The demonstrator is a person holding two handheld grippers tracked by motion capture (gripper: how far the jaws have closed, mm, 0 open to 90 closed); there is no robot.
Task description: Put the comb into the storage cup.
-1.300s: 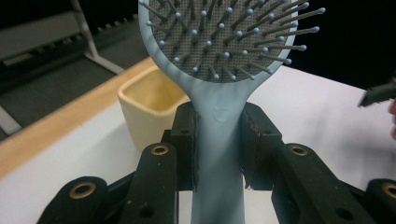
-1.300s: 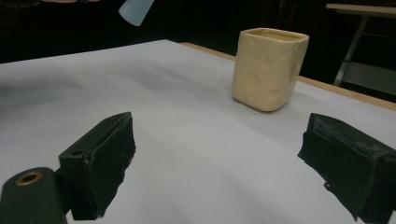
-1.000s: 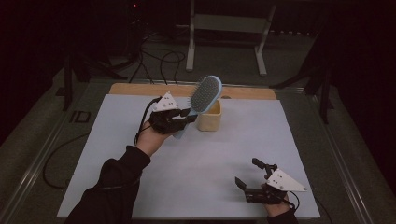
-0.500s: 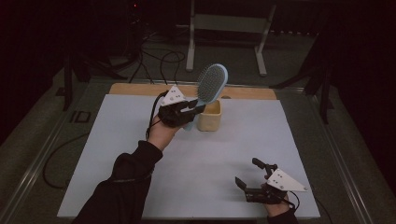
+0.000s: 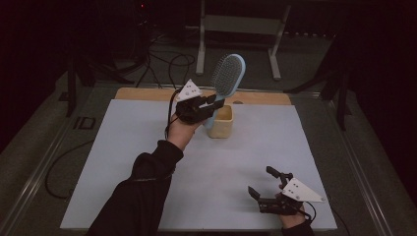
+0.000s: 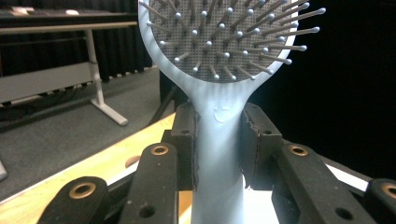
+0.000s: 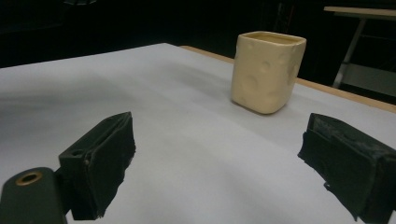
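Black jaws of the left gripper (image 5: 210,105) are clamped on the handle of a pale blue hairbrush (image 5: 227,75), which is held upright just left of and above the cream cup (image 5: 220,121). A slip is judged possible, since only the narrow neck is pinched. Well right of the cup and nearer the person, the right gripper (image 5: 262,185) is seen empty, jaws spread.

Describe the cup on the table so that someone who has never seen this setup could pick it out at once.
Start at the pale grey table and look to its far edge, near the wooden strip. The cup stands there upright, just beside the left gripper, which holds a light blue hairbrush by its handle. It is cream-coloured, squarish, open-topped, with shallow dimples in its walls.
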